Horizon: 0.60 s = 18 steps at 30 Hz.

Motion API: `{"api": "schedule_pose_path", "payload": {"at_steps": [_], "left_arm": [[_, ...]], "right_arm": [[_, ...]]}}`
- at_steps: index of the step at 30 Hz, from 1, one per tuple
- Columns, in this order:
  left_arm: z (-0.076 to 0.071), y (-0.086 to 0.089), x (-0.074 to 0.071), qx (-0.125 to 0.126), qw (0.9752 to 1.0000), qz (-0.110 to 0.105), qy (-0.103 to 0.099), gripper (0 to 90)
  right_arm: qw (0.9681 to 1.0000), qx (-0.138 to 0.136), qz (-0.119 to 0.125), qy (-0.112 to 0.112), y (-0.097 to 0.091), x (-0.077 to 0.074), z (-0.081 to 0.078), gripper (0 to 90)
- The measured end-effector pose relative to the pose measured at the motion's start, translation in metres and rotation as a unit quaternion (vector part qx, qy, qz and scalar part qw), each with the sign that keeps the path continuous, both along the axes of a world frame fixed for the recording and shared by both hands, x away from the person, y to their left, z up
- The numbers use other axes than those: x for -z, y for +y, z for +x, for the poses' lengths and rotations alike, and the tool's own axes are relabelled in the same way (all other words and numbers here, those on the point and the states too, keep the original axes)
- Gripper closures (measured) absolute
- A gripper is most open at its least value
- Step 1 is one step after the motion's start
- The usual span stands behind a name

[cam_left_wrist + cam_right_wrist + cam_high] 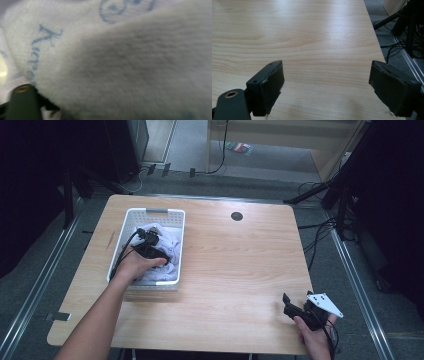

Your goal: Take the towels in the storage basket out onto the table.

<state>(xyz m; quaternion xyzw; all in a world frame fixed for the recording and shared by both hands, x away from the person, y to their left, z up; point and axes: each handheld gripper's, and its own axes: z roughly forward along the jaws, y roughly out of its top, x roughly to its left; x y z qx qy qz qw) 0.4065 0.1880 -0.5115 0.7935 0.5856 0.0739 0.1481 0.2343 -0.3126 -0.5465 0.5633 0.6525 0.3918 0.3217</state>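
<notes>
A white slotted basket [156,211] sits on the left part of the wooden table [235,265], with a white towel [171,244] bunched inside. My left gripper [149,239] is down in the basket, pushed into the towel. Up close in the left gripper view, the fluffy towel [130,65] shows blue lettering and covers the gap. One black finger [23,102] stands far out at the lower left, so the jaws look spread. My right gripper [297,301] rests near the front right corner, open [325,85] over bare wood.
A round black grommet [237,216] is set in the table near the back edge. Beyond the table's right edge, cables and stand legs [330,220] lie on the grey floor. A wooden unit [300,135] stands at the back.
</notes>
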Motion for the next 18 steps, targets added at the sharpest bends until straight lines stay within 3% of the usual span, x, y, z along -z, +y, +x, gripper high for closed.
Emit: {"api": "schedule_pose_path", "payload": {"at_steps": [7, 11, 18], "left_arm": [[-0.0004, 0.0016, -0.0043, 0.005, 0.9999, -0.01, 0.0, 41.7], [0.0003, 0.0036, -0.0046, -0.006, 0.9998, -0.02, -0.007, 48.9], [0.0017, 0.0017, -0.0073, -0.005, 0.9999, -0.012, -0.003, 54.0]], "right_arm": [[1.0, 0.001, 0.0, 0.003, 0.0004, 0.0, 0.0005, 12.9], [1.0, 0.001, 0.0, 0.003, 0.0003, 0.0, 0.0005, 12.9], [1.0, 0.001, 0.003, 0.003, -0.0002, -0.0001, 0.0004, 12.8]]}}
